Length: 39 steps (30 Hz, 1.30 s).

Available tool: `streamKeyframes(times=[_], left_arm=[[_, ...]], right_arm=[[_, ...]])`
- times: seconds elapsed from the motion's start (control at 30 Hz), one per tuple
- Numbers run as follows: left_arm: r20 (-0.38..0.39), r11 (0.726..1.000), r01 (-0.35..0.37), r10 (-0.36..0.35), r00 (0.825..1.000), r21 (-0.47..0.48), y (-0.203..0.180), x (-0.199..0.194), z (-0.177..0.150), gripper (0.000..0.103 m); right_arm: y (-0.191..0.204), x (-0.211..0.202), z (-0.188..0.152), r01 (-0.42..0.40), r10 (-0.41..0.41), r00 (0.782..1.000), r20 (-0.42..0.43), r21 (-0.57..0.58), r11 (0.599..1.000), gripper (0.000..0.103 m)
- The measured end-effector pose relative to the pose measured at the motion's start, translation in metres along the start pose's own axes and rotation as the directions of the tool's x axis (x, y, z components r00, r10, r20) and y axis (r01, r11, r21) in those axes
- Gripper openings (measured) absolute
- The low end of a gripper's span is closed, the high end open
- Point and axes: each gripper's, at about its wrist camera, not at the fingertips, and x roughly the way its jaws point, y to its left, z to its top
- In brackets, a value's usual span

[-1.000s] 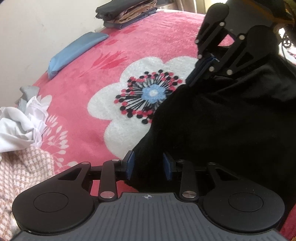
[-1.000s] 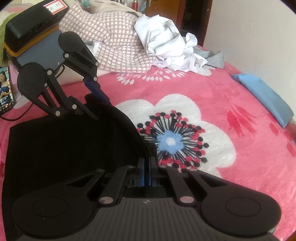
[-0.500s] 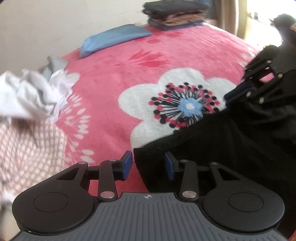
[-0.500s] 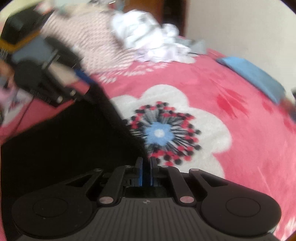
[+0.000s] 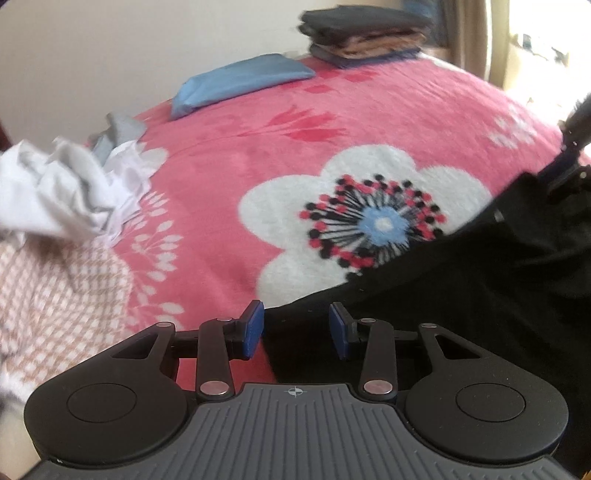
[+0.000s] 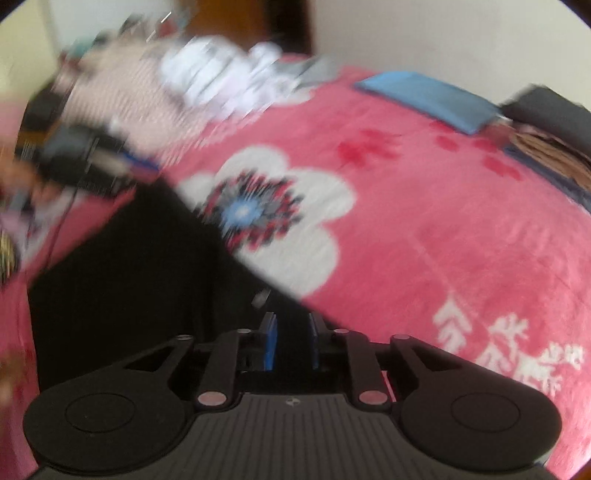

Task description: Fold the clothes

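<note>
A black garment [image 5: 480,288] lies spread on the pink flowered blanket [image 5: 258,147]. My left gripper [image 5: 295,328] is open at the garment's near corner, with black cloth lying loose between its blue pads. In the left wrist view the right gripper [image 5: 569,147] shows at the far right edge, by the garment's other end. The right wrist view is blurred by motion. There the black garment [image 6: 129,277] fills the lower left, and my right gripper [image 6: 291,343] stands open over its edge with a gap between the pads. The left gripper [image 6: 92,162] is a blur at the left.
A folded blue piece [image 5: 240,81] and a stack of folded clothes [image 5: 362,33] sit at the far side by the wall. Crumpled white clothes [image 5: 55,192] and a pink checked garment [image 5: 55,295] lie heaped at the left.
The two grippers have drawn apart, and the black garment now lies stretched flatter between them. The right gripper's pads, pinched on the garment's edge before, have parted. Both views have swung.
</note>
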Motion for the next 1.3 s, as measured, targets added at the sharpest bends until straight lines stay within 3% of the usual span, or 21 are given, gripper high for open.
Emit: streamKeyframes(times=[0.2,0.27,0.37,0.53,0.63,0.67,0.7,0.73,1.0,1.3], left_arm=[[-0.012,0.999,-0.023,0.024,1.000,0.034,-0.009,0.009,-0.005,0.039],[-0.013,0.999,-0.024,0.025,1.000,0.033,-0.009,0.010,-0.006,0.039],[-0.012,0.999,-0.026,0.027,1.000,0.044,-0.009,0.010,-0.007,0.039],[-0.006,0.998,-0.027,0.027,1.000,0.054,-0.010,0.012,-0.008,0.039],[-0.002,0.998,-0.027,0.027,1.000,0.053,-0.009,0.011,-0.009,0.039],[-0.001,0.998,-0.027,0.027,1.000,0.052,-0.009,0.011,-0.010,0.039],[0.000,0.998,-0.027,0.027,1.000,0.051,-0.009,0.011,-0.010,0.039],[0.002,0.998,-0.028,0.028,1.000,0.051,-0.009,0.011,-0.010,0.039],[0.008,0.998,-0.036,0.036,0.999,0.055,-0.010,0.010,-0.013,0.039],[0.009,0.996,-0.051,0.050,0.999,0.074,-0.013,0.009,-0.014,0.039]], right_arm=[[0.026,0.025,-0.002,0.026,-0.042,0.996,-0.072,-0.210,0.977,0.021],[0.026,0.028,-0.001,0.014,-0.038,0.995,-0.097,-0.232,0.973,0.021],[0.022,0.032,0.002,-0.004,-0.028,0.992,-0.126,-0.248,0.969,0.034],[0.020,0.035,0.002,-0.033,-0.013,0.985,-0.174,-0.260,0.965,0.035],[0.021,0.037,0.001,-0.033,-0.018,0.982,-0.190,-0.263,0.964,0.027],[0.022,0.037,0.001,-0.030,-0.024,0.981,-0.192,-0.271,0.962,0.022],[0.024,0.036,0.001,-0.024,-0.032,0.981,-0.191,-0.283,0.959,0.009],[0.027,0.034,0.001,-0.014,-0.043,0.982,-0.183,-0.298,0.955,0.006],[0.029,0.026,-0.001,0.091,-0.138,0.984,-0.115,-0.343,0.935,0.003],[0.031,0.022,-0.004,0.202,-0.236,0.970,-0.049,-0.368,0.907,0.003]])
